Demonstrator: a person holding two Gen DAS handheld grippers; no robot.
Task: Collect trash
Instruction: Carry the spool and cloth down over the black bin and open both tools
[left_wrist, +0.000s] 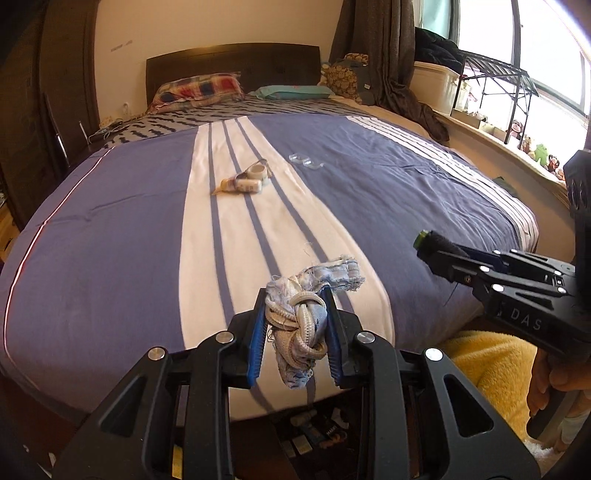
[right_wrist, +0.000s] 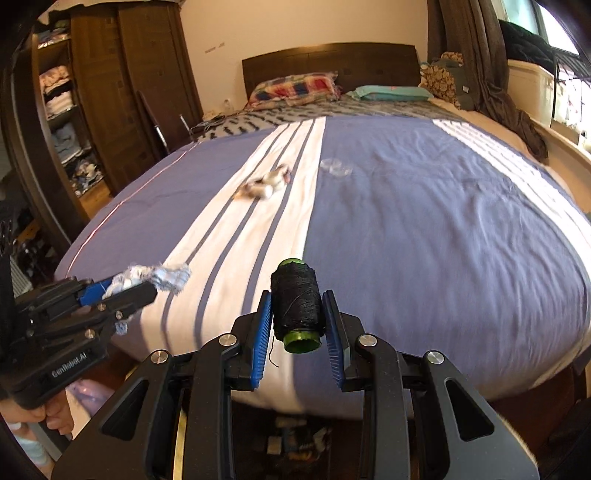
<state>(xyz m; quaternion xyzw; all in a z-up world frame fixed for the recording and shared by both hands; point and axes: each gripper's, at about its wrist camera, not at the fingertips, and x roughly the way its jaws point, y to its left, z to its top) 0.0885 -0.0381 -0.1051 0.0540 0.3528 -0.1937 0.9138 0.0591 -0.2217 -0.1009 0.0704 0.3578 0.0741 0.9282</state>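
Clamped between the left gripper (left_wrist: 295, 321) pads, a knotted rag scrap (left_wrist: 306, 317) is held above the bed's (left_wrist: 406, 192) foot edge. A black thread spool (right_wrist: 297, 304) is pinched narrowly by the right gripper (right_wrist: 297, 317). 2 small bottles (left_wrist: 245, 179) and clear plastic (left_wrist: 304, 160) lie mid-bed. The spool's round sides could be lost if the squeeze is eased; loose thread may snag.

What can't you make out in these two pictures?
- Bottles: smeared by blur in the right wrist view.
- Clear plastic: too small and see-through in both views to identify.
- Clutter under the bed: dark and partly behind the left tool.
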